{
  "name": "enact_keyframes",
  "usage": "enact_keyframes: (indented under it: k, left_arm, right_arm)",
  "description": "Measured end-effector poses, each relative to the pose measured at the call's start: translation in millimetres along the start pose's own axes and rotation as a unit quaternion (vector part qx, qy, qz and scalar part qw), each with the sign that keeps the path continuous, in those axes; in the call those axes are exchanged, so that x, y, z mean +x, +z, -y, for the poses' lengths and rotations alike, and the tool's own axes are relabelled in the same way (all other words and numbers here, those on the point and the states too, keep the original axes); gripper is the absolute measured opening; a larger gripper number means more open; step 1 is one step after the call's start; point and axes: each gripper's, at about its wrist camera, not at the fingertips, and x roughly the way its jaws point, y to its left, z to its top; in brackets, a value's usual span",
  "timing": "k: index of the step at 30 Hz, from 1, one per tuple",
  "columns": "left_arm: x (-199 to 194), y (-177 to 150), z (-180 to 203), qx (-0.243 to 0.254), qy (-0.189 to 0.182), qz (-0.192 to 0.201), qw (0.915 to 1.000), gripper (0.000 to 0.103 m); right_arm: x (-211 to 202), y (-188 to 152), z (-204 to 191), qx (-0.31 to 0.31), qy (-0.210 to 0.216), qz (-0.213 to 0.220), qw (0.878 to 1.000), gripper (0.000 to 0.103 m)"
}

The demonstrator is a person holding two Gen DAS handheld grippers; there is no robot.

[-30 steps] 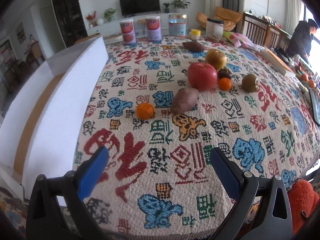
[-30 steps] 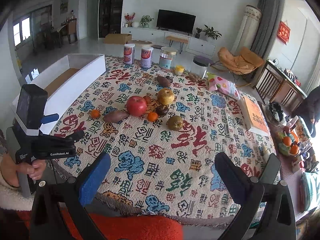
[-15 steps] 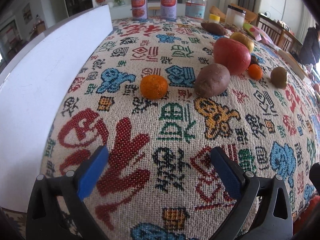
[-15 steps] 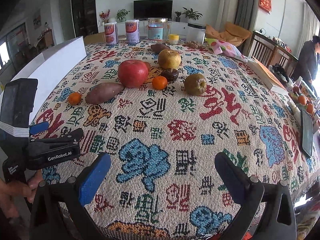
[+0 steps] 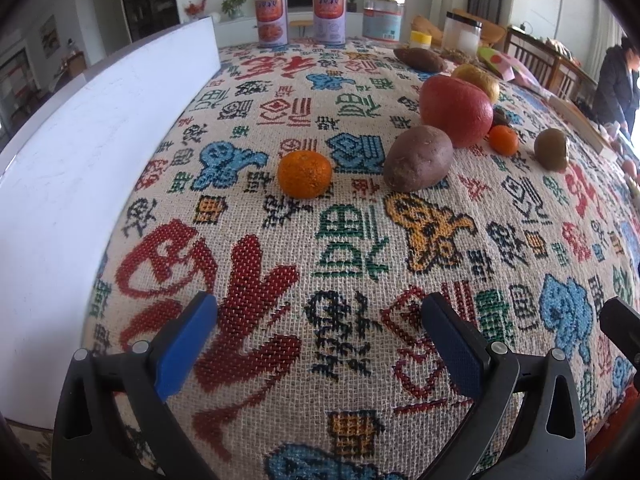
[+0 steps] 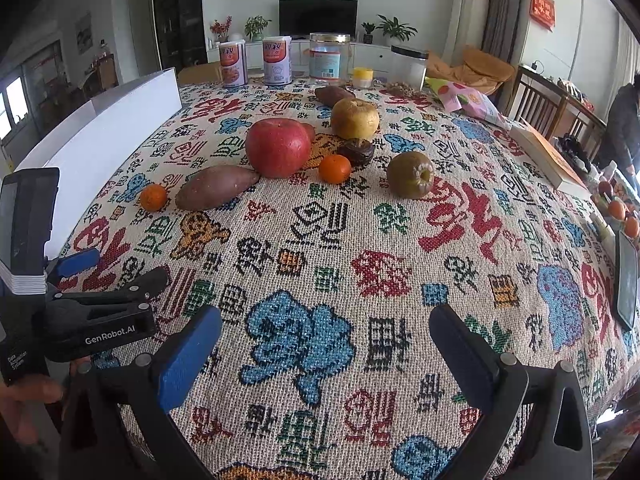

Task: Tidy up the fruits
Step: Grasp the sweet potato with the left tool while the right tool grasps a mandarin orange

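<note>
Left approach to the nearest tangerine; right on standby.

Left wrist view: my left gripper [image 5: 318,334] is spread wide and empty, low over the tablecloth [image 5: 344,272]. The tangerine [image 5: 305,174] lies ahead, slightly left of my centre line, apart from the sweet potato [image 5: 418,158] on its right; the white box [image 5: 72,184] stands beyond my left finger. I should centre on the tangerine, straddle its widest part, then close gently.
Right wrist view: my right gripper [image 6: 325,342] is also spread and empty. The red apple [image 6: 278,147] and the other fruits sit well ahead.
</note>
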Motion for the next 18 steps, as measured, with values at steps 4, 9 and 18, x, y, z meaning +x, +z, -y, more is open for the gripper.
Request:
enact_keyframes:
  k: [4,9,18]
  left_arm:
    - [-0.4,-0.8,0.2,0.001,0.000,0.004,1.0000,0.103]
    - [-0.8,-1.4,0.2,0.000,0.001,0.006,1.0000,0.103]
    - [-6.8,-0.4,0.0,0.037,-0.034,-0.011,0.9987,0.101]
  right_arm:
    - [-2.1,-1.0,8.3,0.024,0.016,0.004,1.000,0.103]
    - [-9.3,-2.6,7.4,0.023,0.017,0.018,0.999,0.103]
    - [-15.0,-7.2,21.9,0.058,0.030,0.033,0.997,0.103]
